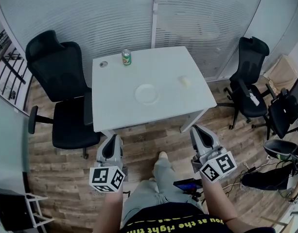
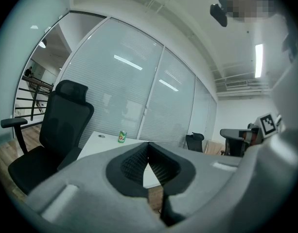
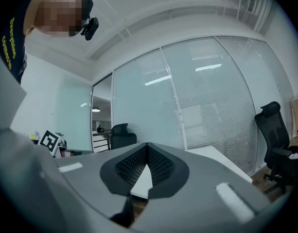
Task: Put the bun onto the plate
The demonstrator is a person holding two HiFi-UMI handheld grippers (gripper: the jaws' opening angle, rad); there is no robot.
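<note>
wood-plank floor (image 1: 153, 140) spreads under the white table (image 1: 119, 106), and a frosted glass wall (image 1: 114, 13) with fine blinds curves behind the table's far edge. one black office chair (image 1: 61, 81) stands close against the table's left side. a second black chair (image 1: 251, 86) stands off the table's right side, apart from it.

short of the table's near edge, over the floor, the person holds both grippers pointing toward the table. the left gripper (image 1: 112, 139) is before the near left corner and the right gripper (image 1: 196, 129) just off the near right corner. each gripper's own view shows its jaws closed tip to tip, with nothing between them.

on the table a white plate (image 1: 147, 94) sits near the middle. a green can (image 1: 126, 57) stands upright by the far edge. the bun (image 1: 185, 81), small and pale, lies on the tabletop toward the right edge, right of the plate and apart from it. a small round grey thing (image 1: 103, 64) lies near the far left corner, too small to tell what it is.
</note>
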